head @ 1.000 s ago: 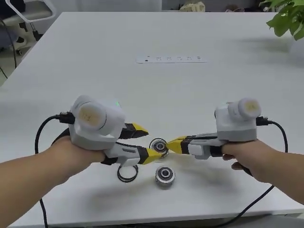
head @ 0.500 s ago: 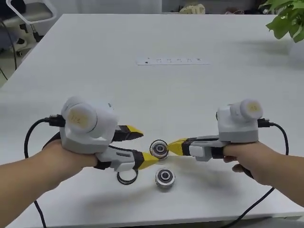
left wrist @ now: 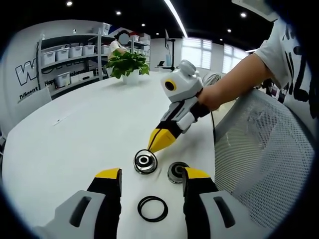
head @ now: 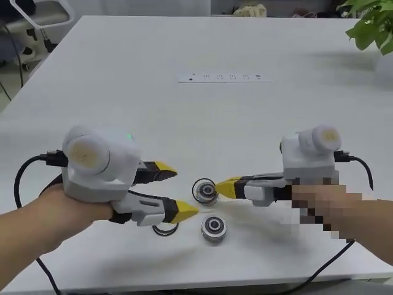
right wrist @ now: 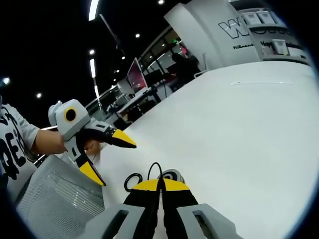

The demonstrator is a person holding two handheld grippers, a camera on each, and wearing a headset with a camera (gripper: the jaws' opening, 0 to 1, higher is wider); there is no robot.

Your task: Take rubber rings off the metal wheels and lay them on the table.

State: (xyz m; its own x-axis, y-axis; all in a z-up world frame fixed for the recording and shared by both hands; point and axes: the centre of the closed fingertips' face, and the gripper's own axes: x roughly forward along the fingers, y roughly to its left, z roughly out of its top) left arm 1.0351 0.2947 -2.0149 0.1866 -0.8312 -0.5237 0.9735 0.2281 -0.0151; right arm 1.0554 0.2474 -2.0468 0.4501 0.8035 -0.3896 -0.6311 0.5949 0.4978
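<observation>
On the white bench (head: 184,123), two metal wheels lay near the front edge. The far wheel (head: 205,191) carried a dark rubber ring (head: 194,193) that sat a little off to its 9 o'clock side. The near wheel (head: 214,226) lay just at 5 o'clock from it, apart from it. A loose ring (head: 163,230) lay flat on the bench at 9 o'clock from the near wheel, and the lower left jaw partly hid it in the head view.

The left gripper (head: 174,190) was held at 9 o'clock from the far wheel. Its jaws were wide apart and held nothing. In the left gripper view, both wheels (left wrist: 145,162) (left wrist: 178,172) lay just beyond the yellow tips, and the loose ring (left wrist: 152,208) lay between the two jaws, touching neither.

The right gripper (head: 222,187) came in from 3 o'clock with its jaws together, and its yellow tip touched the edge of the far wheel. In the right gripper view, a thin black loop (right wrist: 154,165) rose right at the closed tips (right wrist: 159,183), with the wheel (right wrist: 172,175) just behind them. It was not possible to tell whether the jaws pinched this loop.

A white power strip (head: 224,77) lay at 12 o'clock, well apart from the wheels, and a green plant (head: 371,24) stood at 2 o'clock.
</observation>
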